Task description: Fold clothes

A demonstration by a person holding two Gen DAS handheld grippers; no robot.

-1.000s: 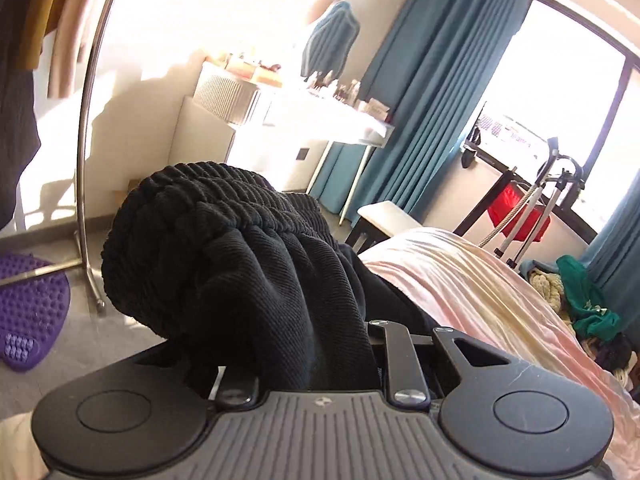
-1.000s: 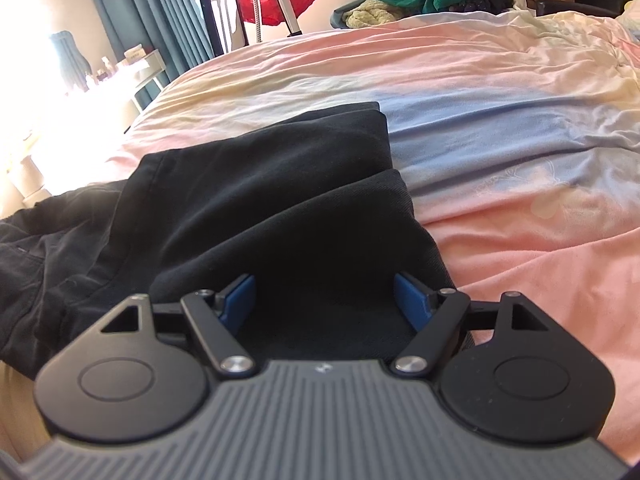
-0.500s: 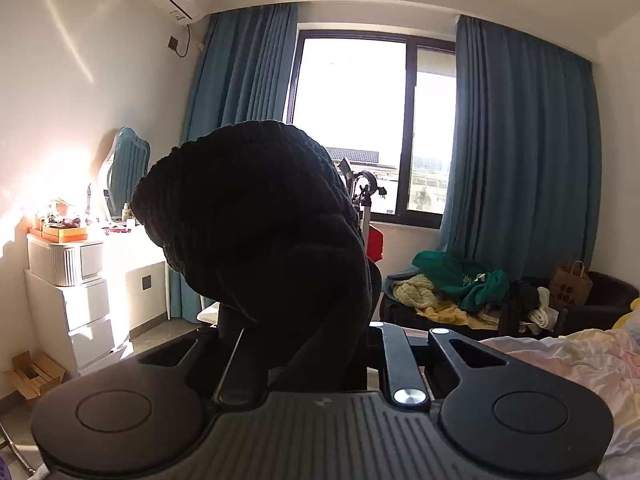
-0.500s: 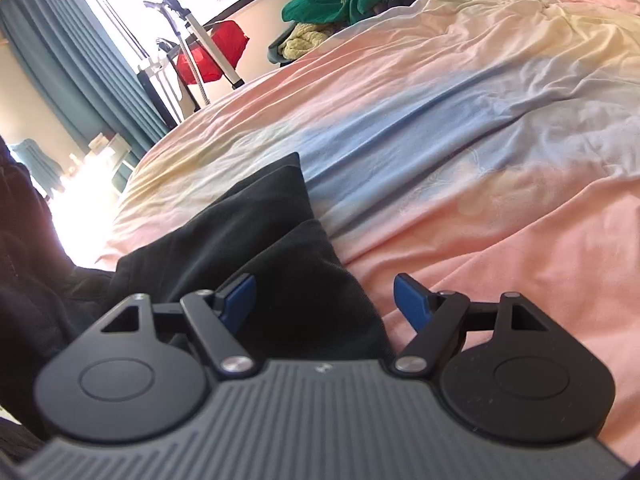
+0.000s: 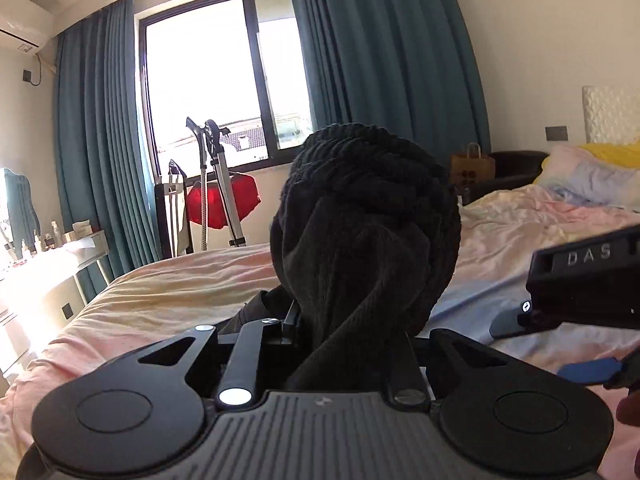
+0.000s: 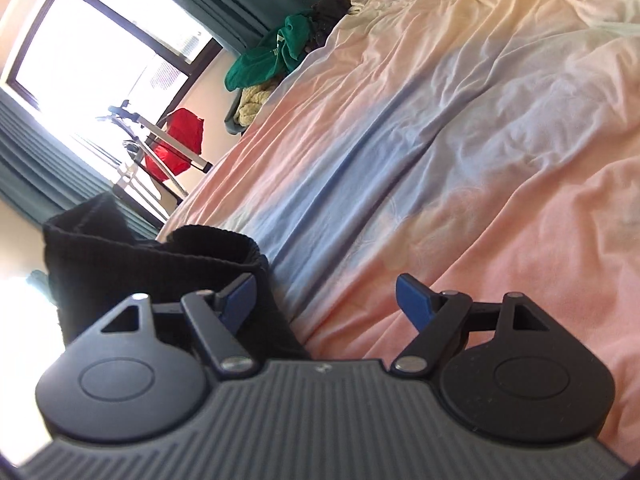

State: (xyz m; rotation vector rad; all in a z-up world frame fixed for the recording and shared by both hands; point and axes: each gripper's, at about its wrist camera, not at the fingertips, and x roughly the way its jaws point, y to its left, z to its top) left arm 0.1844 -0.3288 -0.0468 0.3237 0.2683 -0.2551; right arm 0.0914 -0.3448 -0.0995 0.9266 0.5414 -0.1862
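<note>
- My left tongs (image 5: 352,344) are clenched on a bunched fold of the black garment (image 5: 364,220), a knitted piece whose ribbed band balloons up in front of the lens and hides the fingertips.
- The garment is lifted off the bed (image 5: 168,292) at this end; how much of it trails below I cannot tell from the left view.
- My right tongs (image 6: 326,298) stand released, with the blue pads (image 6: 414,300) well apart. The same black garment (image 6: 160,256) lies against the left pad, its ribbed edge beside it but not pinched.
- Under the right tongs is only the rumpled pink and blue sheet of the bed (image 6: 460,140).
- By its look I judge the cloth soft, limp and fairly thick: it will sag and bunch rather than hold any line, and it seems light enough for one grip to carry.
- The knit looks grippy rather than slick, so I expect little sliding between the pads, though a thick wad may squeeze out.
- The best hold, to my mind, is the ribbed band: firmer than the body and easy to find by its edge.
- I would take the band's far corner with the right tongs, so that the cloth hangs flat between two holds before it is laid down.
</note>
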